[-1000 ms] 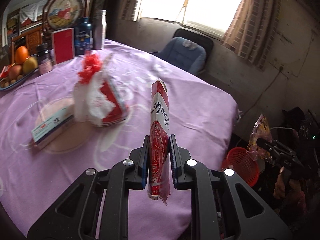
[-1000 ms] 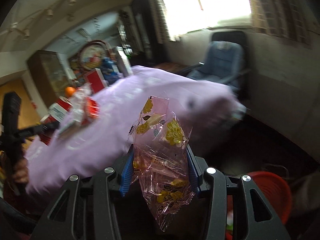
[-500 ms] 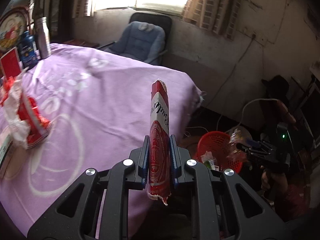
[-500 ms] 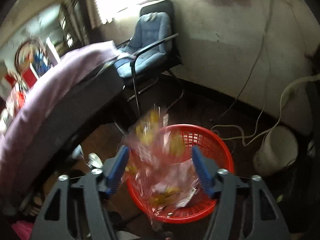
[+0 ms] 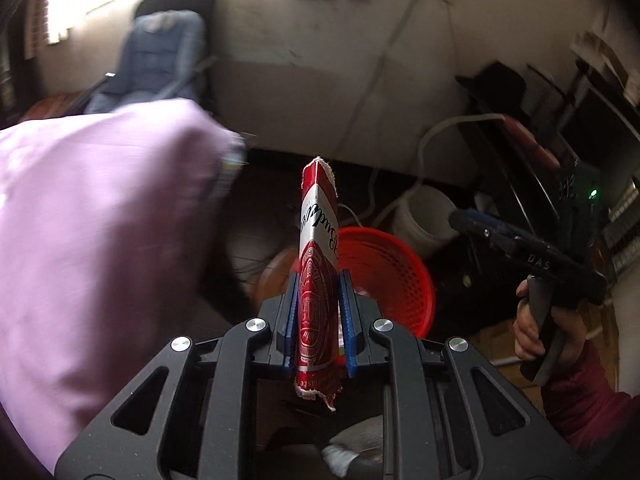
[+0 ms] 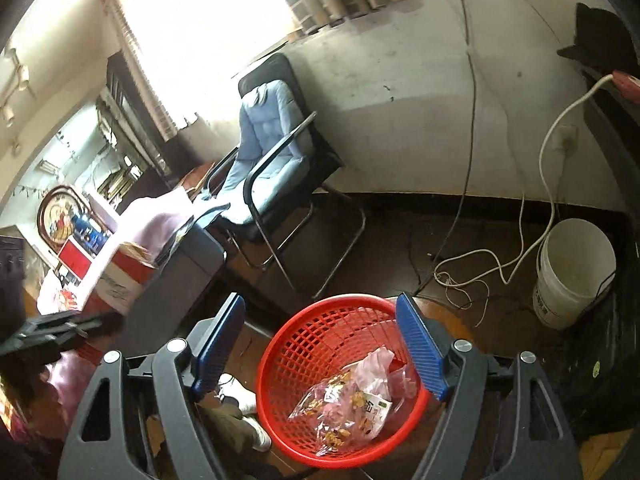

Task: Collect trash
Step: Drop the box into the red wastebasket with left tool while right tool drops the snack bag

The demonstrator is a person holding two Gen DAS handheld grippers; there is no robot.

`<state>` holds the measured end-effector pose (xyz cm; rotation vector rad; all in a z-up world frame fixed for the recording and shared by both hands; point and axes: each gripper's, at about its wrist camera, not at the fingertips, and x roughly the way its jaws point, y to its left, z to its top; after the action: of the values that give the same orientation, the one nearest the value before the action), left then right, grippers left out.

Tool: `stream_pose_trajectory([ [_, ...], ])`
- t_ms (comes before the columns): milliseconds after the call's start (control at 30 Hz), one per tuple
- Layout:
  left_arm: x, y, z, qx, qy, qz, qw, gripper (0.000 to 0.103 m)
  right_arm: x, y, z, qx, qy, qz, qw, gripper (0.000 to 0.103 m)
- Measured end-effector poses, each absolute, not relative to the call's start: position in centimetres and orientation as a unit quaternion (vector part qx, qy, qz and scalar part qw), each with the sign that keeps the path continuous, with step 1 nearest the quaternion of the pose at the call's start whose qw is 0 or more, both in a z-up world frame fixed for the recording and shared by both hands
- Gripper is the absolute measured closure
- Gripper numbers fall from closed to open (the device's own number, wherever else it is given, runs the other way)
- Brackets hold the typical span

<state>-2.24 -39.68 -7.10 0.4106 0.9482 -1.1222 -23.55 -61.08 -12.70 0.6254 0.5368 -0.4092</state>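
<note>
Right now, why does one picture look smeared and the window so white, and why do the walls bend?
Left wrist view: the purple tablecloth and blue chair are smeared by motion, while the red carton piece in the left gripper stays sharp. Right wrist view: the window is blown out white, the red basket crisp. Both: fisheye lenses curve the edges.

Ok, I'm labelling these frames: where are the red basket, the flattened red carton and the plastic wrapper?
red basket (image 6: pixel 320 322): right wrist view, bare inner mesh wall.
flattened red carton (image 5: pixel 318 240): left wrist view, white lettered band.
plastic wrapper (image 6: pixel 352 404): right wrist view, its middle, inside the basket.
</note>
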Motion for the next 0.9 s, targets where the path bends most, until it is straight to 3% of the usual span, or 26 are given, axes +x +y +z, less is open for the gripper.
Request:
stream_pose_trajectory([
  [100, -3.3, -42.6, -8.2, 0.199, 0.434, -0.530, 0.701, 0.074, -23.9, -61.4, -12.8, 0.307, 0.257, -0.200, 0.894, 0.026],
  [167, -3.9, -43.8, -8.5, 0.210, 0.432, -0.530, 0.699, 0.058, -24.1, -61.7, -13.0, 0.312, 0.255, -0.201, 0.893, 0.026],
  [233, -4.2, -44.1, -8.3, 0.210, 0.424, -0.522, 0.710, 0.031, -24.4, -61.9, -13.0, 0.318, 0.251, -0.199, 0.892, 0.026],
  [333, -4.3, -43.2, -7.3, 0.204, 0.408, -0.516, 0.725, 0.019, -24.6, -61.7, -13.1, 0.321, 0.244, -0.198, 0.893, 0.026],
  [600, -2.2, -39.8, -4.4, 0.201, 0.378, -0.459, 0.778, 0.013, -23.7, -60.0, -11.9, 0.307, 0.238, -0.177, 0.904, 0.026],
  [900, -0.3, -34.3, -1.5, 0.190, 0.351, -0.398, 0.826, 0.011, -22.3, -57.0, -9.5, 0.279, 0.230, -0.148, 0.920, 0.017],
])
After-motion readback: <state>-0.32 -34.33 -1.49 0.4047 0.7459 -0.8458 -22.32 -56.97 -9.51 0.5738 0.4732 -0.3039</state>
